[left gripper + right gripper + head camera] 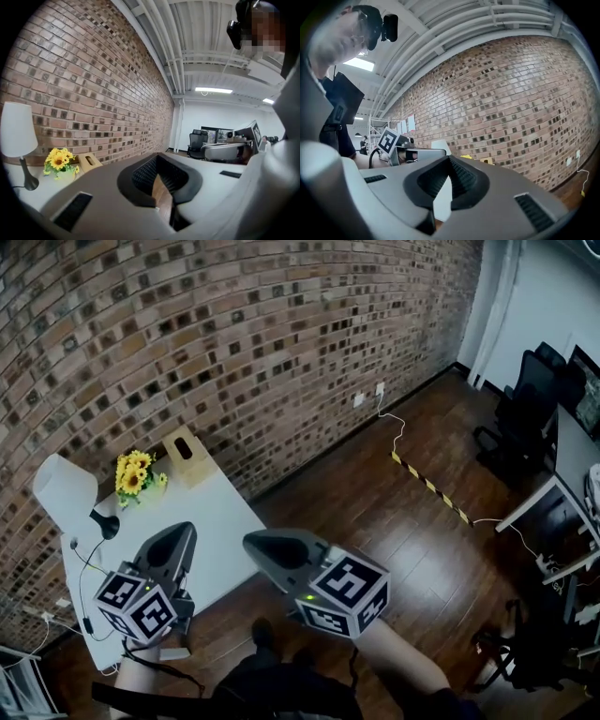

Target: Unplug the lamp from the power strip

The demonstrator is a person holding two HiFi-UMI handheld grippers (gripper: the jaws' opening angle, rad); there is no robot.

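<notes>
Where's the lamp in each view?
Head view: lamp at the left edge.
Left gripper view: lamp at the far left.
Right gripper view: lamp, apparently only its shade top, centre, just above the jaws.
Shared landmark: yellow flowers, right of it everywhere.

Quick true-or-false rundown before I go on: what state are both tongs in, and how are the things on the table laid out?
1. The left tongs and right tongs are both closed with nothing between them. True.
2. The lamp lies tipped over on the table. False: it stands upright near the wall.
3. The yellow flowers stand between the lamp and the wooden box. True.
4. The left tongs are gripping the lamp's cord. False: they are held in the air over the table's near edge, touching nothing.
5. The table stands in the middle of the room. False: it stands against the brick wall.
</notes>
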